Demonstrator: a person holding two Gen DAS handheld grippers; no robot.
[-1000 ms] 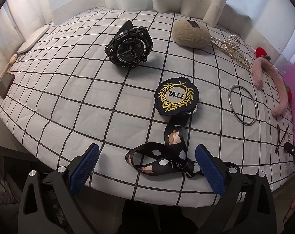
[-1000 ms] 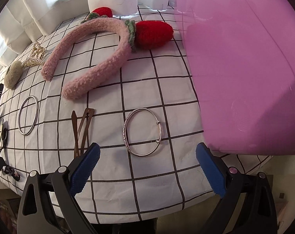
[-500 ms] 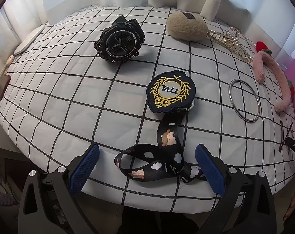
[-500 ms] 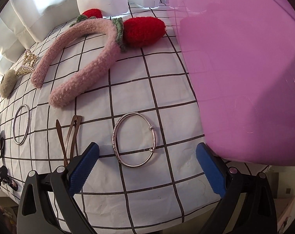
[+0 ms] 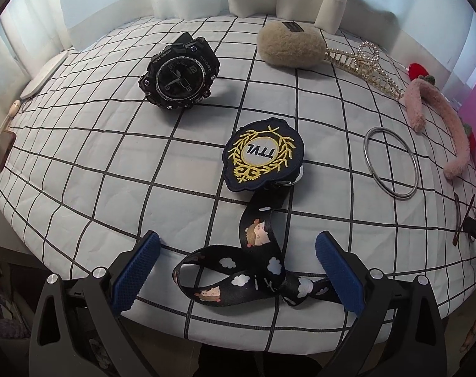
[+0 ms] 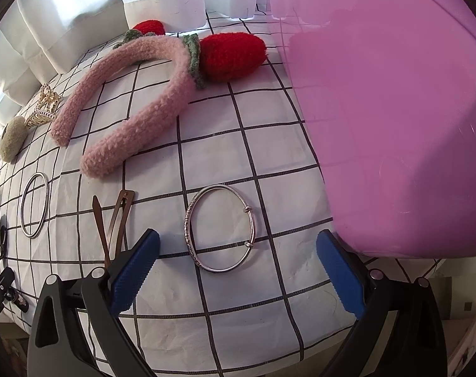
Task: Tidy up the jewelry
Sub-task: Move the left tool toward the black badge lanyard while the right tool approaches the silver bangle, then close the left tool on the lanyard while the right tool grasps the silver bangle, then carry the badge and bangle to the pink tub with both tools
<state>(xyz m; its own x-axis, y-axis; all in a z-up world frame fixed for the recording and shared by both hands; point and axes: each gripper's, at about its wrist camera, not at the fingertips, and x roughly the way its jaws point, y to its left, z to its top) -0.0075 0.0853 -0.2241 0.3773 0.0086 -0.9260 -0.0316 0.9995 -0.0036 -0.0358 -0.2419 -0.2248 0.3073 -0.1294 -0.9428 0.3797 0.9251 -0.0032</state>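
In the left wrist view a black sport watch [image 5: 178, 72], an embroidered badge [image 5: 264, 154] and its cartoon lanyard [image 5: 247, 270] lie on the checked cloth. My left gripper [image 5: 237, 245] is open, and the lanyard loop lies between its blue pads. In the right wrist view a silver bangle [image 6: 220, 227] rests on the cloth between and just ahead of my right gripper's [image 6: 238, 245] open fingers. To its right stands a pink container [image 6: 395, 125]. Brown hair clips [image 6: 112, 223] lie by the right gripper's left finger, with a plain silver ring [image 6: 33, 209] further left.
A pink fluffy headband [image 6: 137, 119] with red strawberries [image 6: 235, 53] lies behind the bangle. A beige fluffy clip [image 5: 291, 45] and a gold claw clip [image 5: 367, 66] sit at the back near white curtains. A phone [image 5: 0, 154] lies at the cloth's left edge.
Both grippers have moved in over the cloth. The lanyard now lies further in between the left pads, and the bangle sits closer to the right pads. Both stayed open.
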